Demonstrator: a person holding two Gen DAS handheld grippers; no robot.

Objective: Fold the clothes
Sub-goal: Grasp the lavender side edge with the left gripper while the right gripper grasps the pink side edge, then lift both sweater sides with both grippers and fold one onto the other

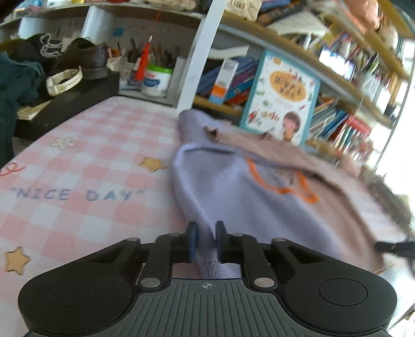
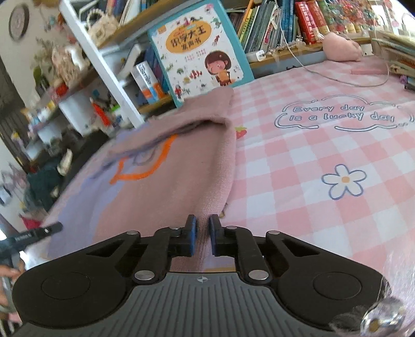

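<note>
Pink checked bedsheet [image 2: 324,160] before cluttered bookshelves [image 2: 272,23], bearing a lilac sweater [image 1: 233,197] laid flat. Left tongs [image 1: 206,239] and right tongs [image 2: 201,237] each clamp a near hem corner. For a square fold, both corners should rise together, level and taut, toward the collar.

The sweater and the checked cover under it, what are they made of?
The sweater looks like soft knitted yarn, maybe wool or acrylic: fine ribbed stitches show at the edge that the right tongs pinch, and its surface is fuzzy and matte. The checked cover looks like smooth printed fabric, probably cotton, flat and matte with crisp printed flowers and words.
</note>
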